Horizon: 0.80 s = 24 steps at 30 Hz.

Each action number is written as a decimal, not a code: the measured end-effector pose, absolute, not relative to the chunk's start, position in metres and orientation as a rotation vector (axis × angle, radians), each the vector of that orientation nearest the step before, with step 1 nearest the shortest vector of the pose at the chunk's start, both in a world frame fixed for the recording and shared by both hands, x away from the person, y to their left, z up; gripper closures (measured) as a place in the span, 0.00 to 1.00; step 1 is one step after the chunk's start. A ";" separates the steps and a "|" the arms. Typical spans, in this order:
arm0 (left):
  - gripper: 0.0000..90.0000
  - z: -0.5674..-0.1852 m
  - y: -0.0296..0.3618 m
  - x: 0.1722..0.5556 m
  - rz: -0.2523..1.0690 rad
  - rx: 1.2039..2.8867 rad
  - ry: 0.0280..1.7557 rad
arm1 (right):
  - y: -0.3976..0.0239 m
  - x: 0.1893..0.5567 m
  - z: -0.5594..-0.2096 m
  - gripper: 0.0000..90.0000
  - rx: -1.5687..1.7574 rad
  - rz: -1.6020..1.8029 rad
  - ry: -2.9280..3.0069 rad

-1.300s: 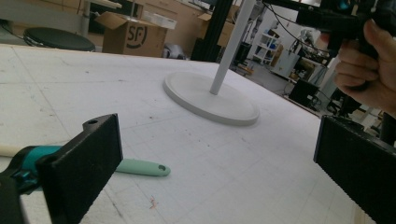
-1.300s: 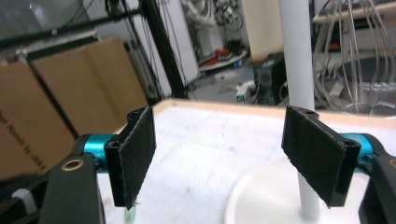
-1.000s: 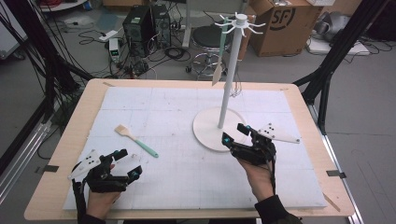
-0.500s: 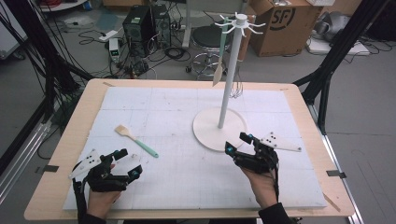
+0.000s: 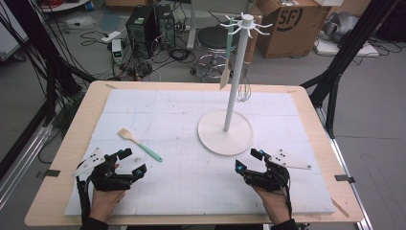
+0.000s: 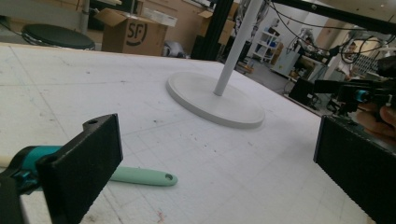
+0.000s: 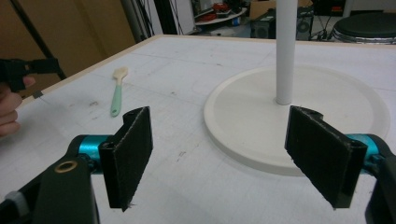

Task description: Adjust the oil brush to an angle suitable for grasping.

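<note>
We have both tools wide open and holding nothing: left tool [image 5: 128,163] low over the near-left of the worktop [image 5: 306,110], with the mint-handled brush [image 5: 139,144] lying flat just beside its jaws, right tool [image 5: 249,161] near-right, close to the round base of the white hook stand [image 5: 227,129]. The worktop is a light wood board under a scuffed white gridded mat [image 5: 172,120]. Room behind: grey floor, cable tangle and black computer boxes [image 5: 149,24], a round stool [image 5: 218,38], a cardboard box [image 5: 292,24], black frame legs either side.
</note>
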<state>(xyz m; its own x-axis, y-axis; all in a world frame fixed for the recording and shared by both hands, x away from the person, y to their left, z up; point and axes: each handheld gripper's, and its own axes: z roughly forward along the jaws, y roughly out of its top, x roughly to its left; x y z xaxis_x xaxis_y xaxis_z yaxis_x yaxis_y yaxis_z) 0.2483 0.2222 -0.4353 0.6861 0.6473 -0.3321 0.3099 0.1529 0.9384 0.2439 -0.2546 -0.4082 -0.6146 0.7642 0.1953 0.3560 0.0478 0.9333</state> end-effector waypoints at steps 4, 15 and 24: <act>0.15 -0.436 0.225 0.254 0.271 1.435 0.855 | -0.255 0.245 -0.410 0.25 1.124 1.589 1.982; 0.53 -0.431 0.235 0.274 0.288 1.447 0.922 | -0.257 0.245 -0.412 0.26 1.158 1.588 1.954; 0.73 -0.435 0.238 0.285 0.307 1.499 0.991 | -0.259 0.247 -0.414 0.26 1.171 1.586 1.941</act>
